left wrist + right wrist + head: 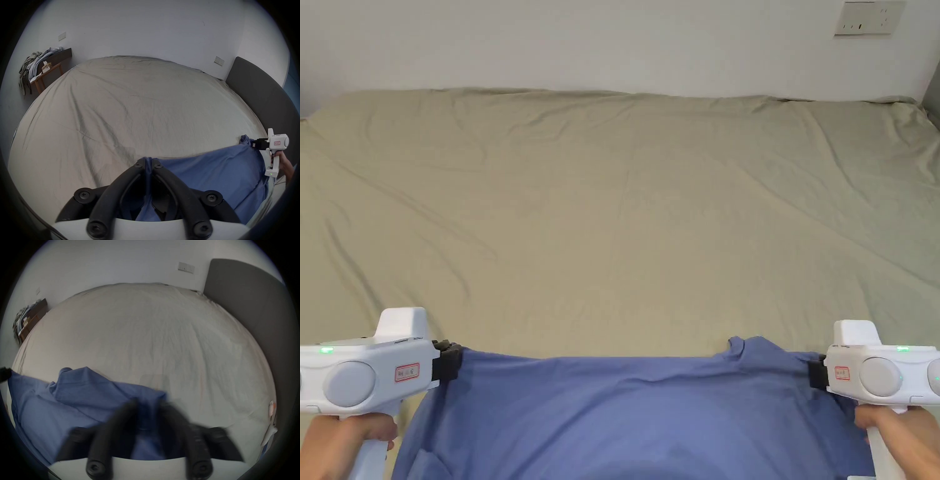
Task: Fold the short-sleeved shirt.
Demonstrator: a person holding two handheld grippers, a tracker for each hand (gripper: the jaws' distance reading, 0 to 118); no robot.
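The blue short-sleeved shirt point(637, 412) is hanging stretched between the 2 grippers at the near edge of the bed point(625, 206), its top edge pulled nearly straight. The left gripper point(449, 361) is clenching one end of that edge, fabric pinched between both jaws, while the right gripper point(816, 374) is gripping the other end, though its own view is blurred.

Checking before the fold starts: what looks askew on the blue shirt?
The shirt is stretched fairly straight between the left claw and right claw, but fabric bunches into a hump near the right claw.
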